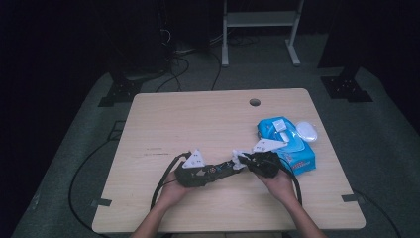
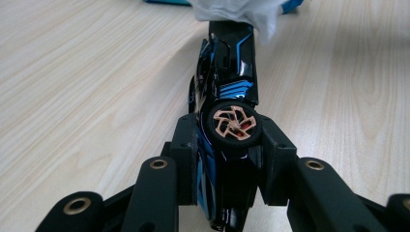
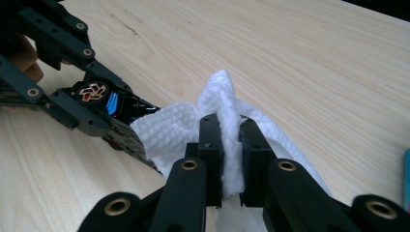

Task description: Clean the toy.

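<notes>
The work in hand looks like the wiping of a toy car (image 2: 227, 96) with a white wipe (image 3: 193, 125), and I judge it to be in the middle: the wipe is out of its pack and lies against the far end of the car, while the near part of the body, black with blue lines, is uncovered, so some of the surface probably remains to be cleaned. In the high view both grippers meet a little below the centre of the frame, above the wooden table (image 1: 198, 119), and the blue wipe pack (image 1: 289, 141) lies at the right, just beside the right gripper (image 1: 242, 158), with its white flap lid open. The left gripper (image 2: 231, 162) holds the car on its side: in the left gripper view its two black jaws press on the car from both sides near one wheel (image 2: 233, 124), which has a copper-coloured rim and faces the camera in the middle of the frame; the jaws are open only as far as the body of the car allows. In the right gripper view the jaws stand nearly together in the lower centre and pinch a fold of the wipe between them; the rest of the wipe spreads to the left and touches the end of the car, which the left gripper grips in the upper left of that frame. Whether the car is clean, I cannot tell.
</notes>
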### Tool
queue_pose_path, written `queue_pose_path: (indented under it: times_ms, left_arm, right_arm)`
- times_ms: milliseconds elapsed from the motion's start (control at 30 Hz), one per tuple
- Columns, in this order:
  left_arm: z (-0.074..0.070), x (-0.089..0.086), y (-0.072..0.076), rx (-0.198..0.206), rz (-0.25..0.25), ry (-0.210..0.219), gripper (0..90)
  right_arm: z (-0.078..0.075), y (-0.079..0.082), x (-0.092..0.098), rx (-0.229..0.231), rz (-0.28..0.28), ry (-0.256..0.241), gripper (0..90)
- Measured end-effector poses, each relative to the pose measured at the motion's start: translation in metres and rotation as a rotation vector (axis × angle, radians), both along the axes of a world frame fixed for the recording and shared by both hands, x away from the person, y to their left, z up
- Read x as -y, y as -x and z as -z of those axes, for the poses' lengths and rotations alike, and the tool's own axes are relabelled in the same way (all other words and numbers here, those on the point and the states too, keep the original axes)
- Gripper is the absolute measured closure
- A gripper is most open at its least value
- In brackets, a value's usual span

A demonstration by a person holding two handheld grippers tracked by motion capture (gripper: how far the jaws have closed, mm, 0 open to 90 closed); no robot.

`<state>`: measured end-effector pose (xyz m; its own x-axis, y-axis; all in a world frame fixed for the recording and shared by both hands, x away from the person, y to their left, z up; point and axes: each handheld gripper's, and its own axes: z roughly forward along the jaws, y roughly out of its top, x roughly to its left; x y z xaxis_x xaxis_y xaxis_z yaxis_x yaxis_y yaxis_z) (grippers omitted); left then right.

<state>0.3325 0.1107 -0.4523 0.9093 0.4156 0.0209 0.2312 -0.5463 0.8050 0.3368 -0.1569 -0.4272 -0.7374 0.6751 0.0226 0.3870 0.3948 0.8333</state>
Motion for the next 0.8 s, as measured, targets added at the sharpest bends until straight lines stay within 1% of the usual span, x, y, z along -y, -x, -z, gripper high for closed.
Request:
queue_pose_path:
  times_ms: [33, 67, 133, 167, 200, 300, 333, 367, 400, 433, 467, 500, 533, 567, 600, 633, 667, 700, 800]
  left_arm:
    - [0.000, 0.000, 0.000, -0.002, -0.001, 0.001, 65.6]
    - [0.000, 0.000, 0.000, -0.002, -0.001, 0.001, 65.7]
    - [0.000, -0.002, 0.000, -0.005, 0.000, 0.000, 65.7]
    - [0.000, -0.002, 0.000, -0.005, 0.000, 0.000, 65.7]
    - [0.000, -0.003, 0.000, -0.004, 0.002, -0.002, 65.7]
    - [0.001, -0.003, -0.001, -0.009, 0.002, -0.001, 65.7]
    - [0.002, -0.003, -0.001, -0.010, 0.002, 0.003, 65.7]
    - [0.002, -0.003, -0.001, -0.010, 0.002, 0.003, 65.7]
    - [0.002, -0.003, -0.001, -0.012, 0.003, 0.001, 65.6]
    - [0.002, -0.003, -0.001, -0.012, 0.003, 0.001, 65.6]
    - [0.002, -0.004, -0.001, -0.014, 0.002, -0.003, 65.7]
    - [0.002, -0.005, -0.001, -0.012, 0.004, -0.001, 65.7]
    - [0.002, -0.005, -0.001, -0.012, 0.004, -0.001, 65.7]
    - [0.001, -0.007, -0.001, -0.011, 0.005, -0.003, 65.7]
    - [0.001, -0.007, -0.001, -0.009, 0.008, 0.000, 65.7]
    - [0.000, -0.007, 0.000, -0.007, 0.010, -0.002, 65.7]
    - [0.000, -0.007, 0.000, -0.007, 0.011, -0.004, 65.7]
    - [0.001, -0.008, 0.000, -0.010, 0.013, -0.007, 65.7]
    - [0.002, -0.009, -0.001, -0.017, 0.022, -0.018, 65.7]
  right_arm:
    - [-0.001, 0.001, -0.001, 0.009, 0.000, 0.019, 81.7]
    - [-0.001, 0.001, -0.001, 0.009, 0.000, 0.019, 81.7]
    - [-0.002, 0.001, -0.001, 0.023, 0.003, 0.051, 81.7]
    - [-0.002, 0.001, -0.001, 0.023, 0.003, 0.051, 81.7]
    - [-0.002, 0.000, 0.004, 0.012, 0.027, 0.039, 81.7]
    - [-0.003, 0.000, 0.008, 0.017, 0.040, 0.027, 81.7]
    - [-0.004, 0.003, 0.004, 0.007, 0.012, -0.010, 81.7]
    - [-0.004, 0.003, 0.004, 0.007, 0.012, -0.010, 81.7]
    - [-0.006, 0.007, -0.005, 0.010, -0.039, -0.033, 81.5]
    - [-0.006, 0.008, -0.010, 0.011, -0.063, -0.032, 81.4]
    - [-0.005, 0.009, -0.014, 0.014, -0.076, -0.017, 81.3]
    - [-0.004, 0.009, -0.015, 0.017, -0.080, 0.003, 81.4]
    - [-0.004, 0.009, -0.015, 0.017, -0.080, 0.003, 81.4]
    - [-0.002, 0.008, -0.014, 0.017, -0.069, 0.023, 81.4]
    - [0.001, 0.004, -0.004, 0.012, -0.032, 0.013, 81.4]
    - [0.000, 0.002, 0.001, 0.008, -0.006, 0.010, 81.6]
    - [0.000, 0.001, 0.004, 0.014, 0.019, 0.027, 81.6]
    - [0.000, 0.001, 0.006, 0.017, 0.031, 0.045, 81.6]
    - [0.001, 0.001, 0.007, 0.005, 0.025, 0.028, 81.6]
